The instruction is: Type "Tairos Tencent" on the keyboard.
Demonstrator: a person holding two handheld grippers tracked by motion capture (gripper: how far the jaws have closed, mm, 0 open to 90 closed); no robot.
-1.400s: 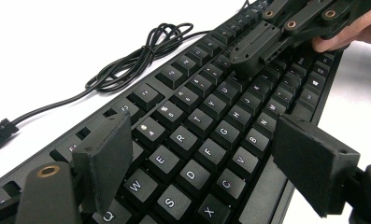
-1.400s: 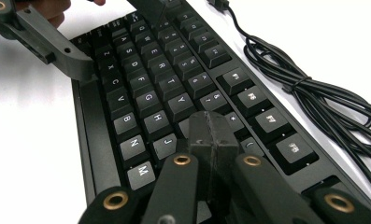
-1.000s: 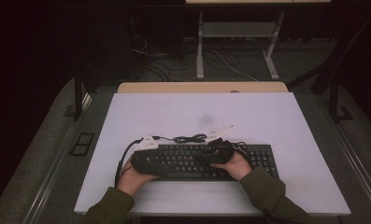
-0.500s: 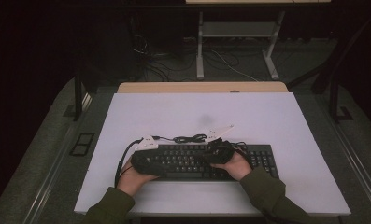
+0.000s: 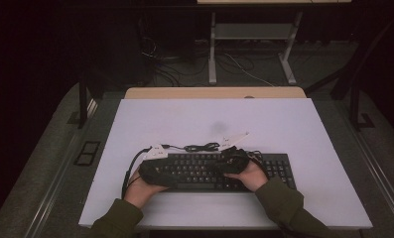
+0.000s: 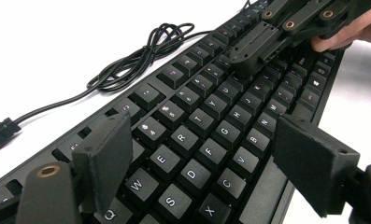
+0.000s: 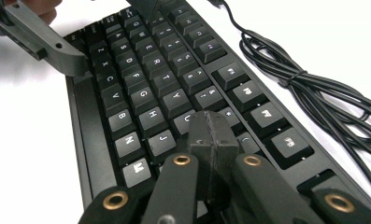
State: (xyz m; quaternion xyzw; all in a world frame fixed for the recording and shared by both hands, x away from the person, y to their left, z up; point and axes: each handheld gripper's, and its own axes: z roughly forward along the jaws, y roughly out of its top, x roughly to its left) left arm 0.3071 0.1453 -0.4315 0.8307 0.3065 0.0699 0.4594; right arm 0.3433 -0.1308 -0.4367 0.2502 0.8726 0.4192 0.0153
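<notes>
A white table (image 5: 303, 124) is seen from above, with a black keyboard (image 5: 279, 166) laid across its near half and a person's forearms entering from the bottom edge. At the left end of the keyboard, the left gripper (image 6: 202, 163) is held low over the letter keys with its jaws spread wide and nothing between them; the W, E, S and D keys (image 6: 192, 173) are seen just beneath its pads. Behind the keyboard, a bundled black cable (image 6: 141, 58) is laid on the table, running off toward a plug at the left. Further right, the right gripper (image 7: 211, 133) is held with its jaws pressed together into a single blunt tip, which is set down on the middle of the key rows, near the J key (image 7: 163, 138); whether a key is actually depressed cannot be told. The step in hand is judged to be key pressing with the closed tip. It is best done by keeping the tip centred on one keycap, pushing straight down, and keeping the open left jaws lifted clear so that no neighbouring key is caught.
</notes>
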